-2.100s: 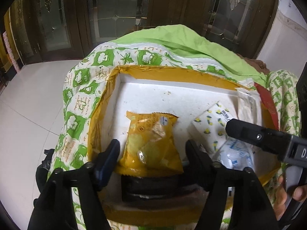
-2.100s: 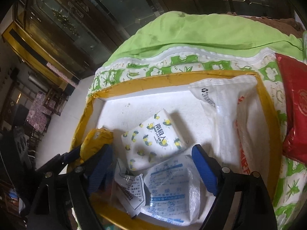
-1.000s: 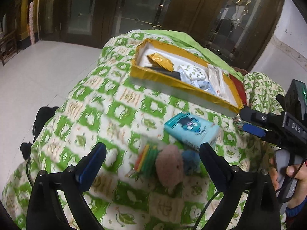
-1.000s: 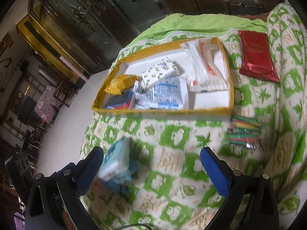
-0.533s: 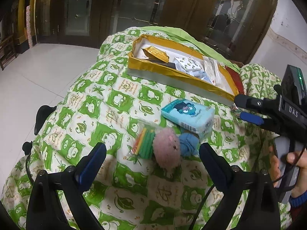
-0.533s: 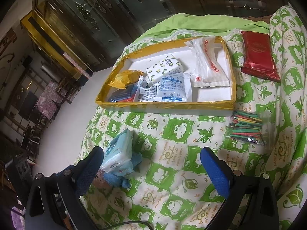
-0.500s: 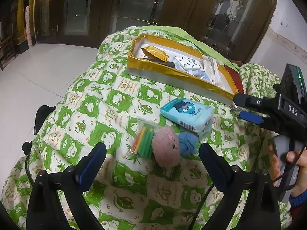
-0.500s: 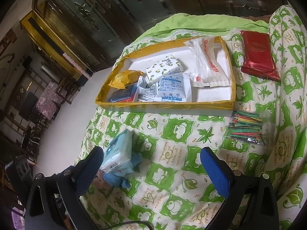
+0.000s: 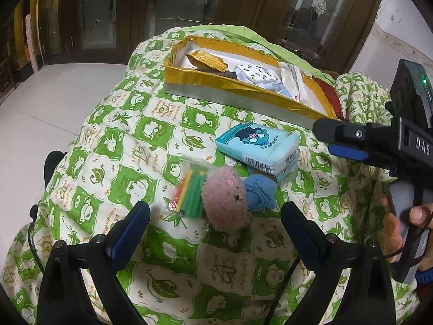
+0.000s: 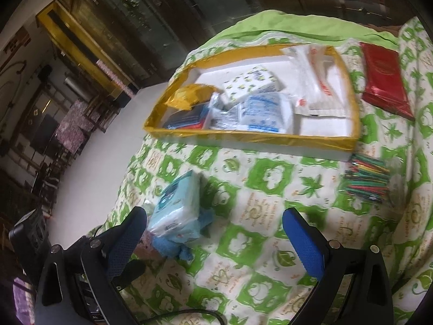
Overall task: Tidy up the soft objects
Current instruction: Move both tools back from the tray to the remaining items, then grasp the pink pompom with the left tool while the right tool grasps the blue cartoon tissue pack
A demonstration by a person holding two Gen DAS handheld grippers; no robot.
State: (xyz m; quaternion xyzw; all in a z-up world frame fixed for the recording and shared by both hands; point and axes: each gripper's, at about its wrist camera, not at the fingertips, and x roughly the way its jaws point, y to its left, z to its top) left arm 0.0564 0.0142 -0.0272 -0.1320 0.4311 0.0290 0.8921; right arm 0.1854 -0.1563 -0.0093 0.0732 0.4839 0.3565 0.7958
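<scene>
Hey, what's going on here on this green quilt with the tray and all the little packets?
A person is sorting soft items into a gold-edged tray on the quilt. Several packets already lie in the tray. Both handheld grippers are open and empty: the left gripper hovers over a pink plush ball, a blue cloth and a bag of colored sticks, beside a blue tissue pack. The right gripper is held nearby. A red packet and another stick bag remain outside.
</scene>
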